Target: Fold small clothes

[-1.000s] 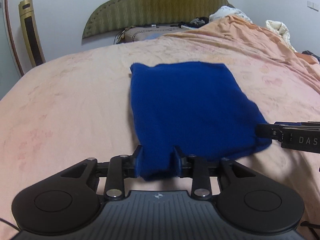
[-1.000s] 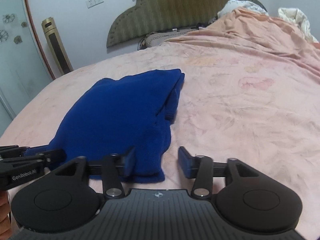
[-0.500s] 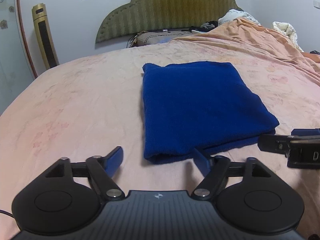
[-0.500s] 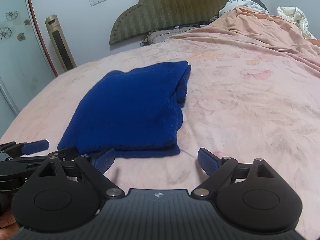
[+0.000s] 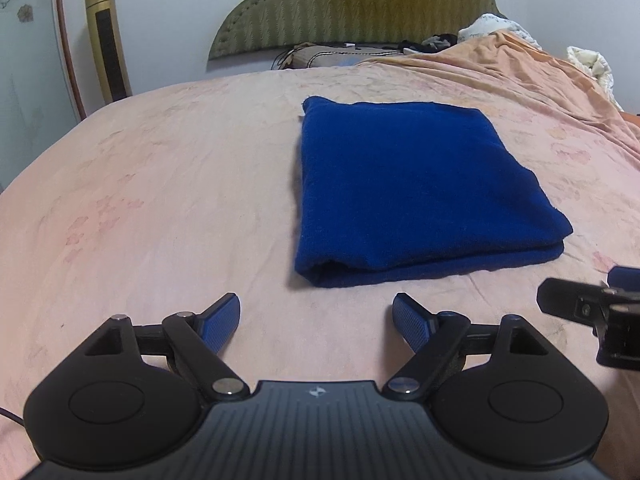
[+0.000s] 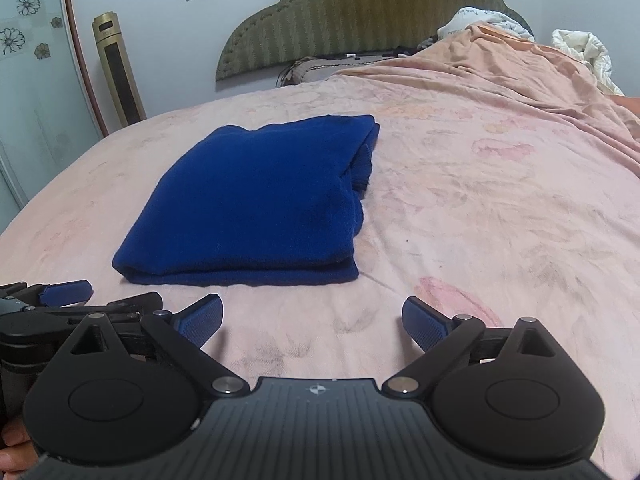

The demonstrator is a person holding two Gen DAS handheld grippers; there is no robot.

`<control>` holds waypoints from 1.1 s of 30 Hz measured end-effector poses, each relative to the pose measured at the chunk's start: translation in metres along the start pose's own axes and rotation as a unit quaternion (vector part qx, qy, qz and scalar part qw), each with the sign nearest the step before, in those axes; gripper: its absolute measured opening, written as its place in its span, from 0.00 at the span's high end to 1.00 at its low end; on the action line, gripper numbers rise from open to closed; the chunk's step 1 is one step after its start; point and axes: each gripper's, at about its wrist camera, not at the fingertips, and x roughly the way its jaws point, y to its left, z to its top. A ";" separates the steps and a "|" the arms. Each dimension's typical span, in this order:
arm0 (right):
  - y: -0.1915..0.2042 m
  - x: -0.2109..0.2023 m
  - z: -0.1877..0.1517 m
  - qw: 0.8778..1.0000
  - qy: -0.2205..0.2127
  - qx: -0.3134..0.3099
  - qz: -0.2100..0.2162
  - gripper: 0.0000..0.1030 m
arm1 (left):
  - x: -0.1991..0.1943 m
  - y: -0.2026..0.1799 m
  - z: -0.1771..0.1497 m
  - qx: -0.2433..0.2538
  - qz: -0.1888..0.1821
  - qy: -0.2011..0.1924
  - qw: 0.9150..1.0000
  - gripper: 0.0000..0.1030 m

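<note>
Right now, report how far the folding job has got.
Done: the blue garment lies folded in a layered rectangle on the pink bedsheet. In hand: nothing; the left gripper and right gripper are both open, short of its near edge. Left: no other unfolded small clothes are clearly visible; maybe only tidying.

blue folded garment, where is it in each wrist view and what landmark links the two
Left wrist view: the blue folded garment lies right of centre on the bed, ahead of the open left gripper.
Right wrist view: it lies left of centre, beyond the open right gripper.
Shared landmark: the olive green headboard.
</note>
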 end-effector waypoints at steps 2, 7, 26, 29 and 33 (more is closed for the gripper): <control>0.001 -0.002 -0.001 1.000 0.001 0.000 -0.001 0.05 | -0.001 0.001 0.000 -0.003 -0.002 0.001 1.000 0.19; 0.003 -0.005 -0.002 1.000 0.000 0.001 -0.010 0.04 | -0.002 0.003 -0.001 -0.003 -0.007 0.006 1.000 0.19; 0.008 0.002 -0.001 1.000 0.012 -0.020 -0.012 0.04 | -0.006 0.006 -0.006 -0.002 -0.001 0.016 1.000 0.18; 0.006 0.002 -0.003 1.000 0.012 -0.016 -0.009 0.04 | -0.004 0.004 -0.005 -0.003 0.002 0.017 1.000 0.18; 0.004 0.000 -0.004 1.000 0.004 -0.015 -0.014 0.04 | -0.005 0.001 -0.004 -0.005 0.008 0.018 1.000 0.18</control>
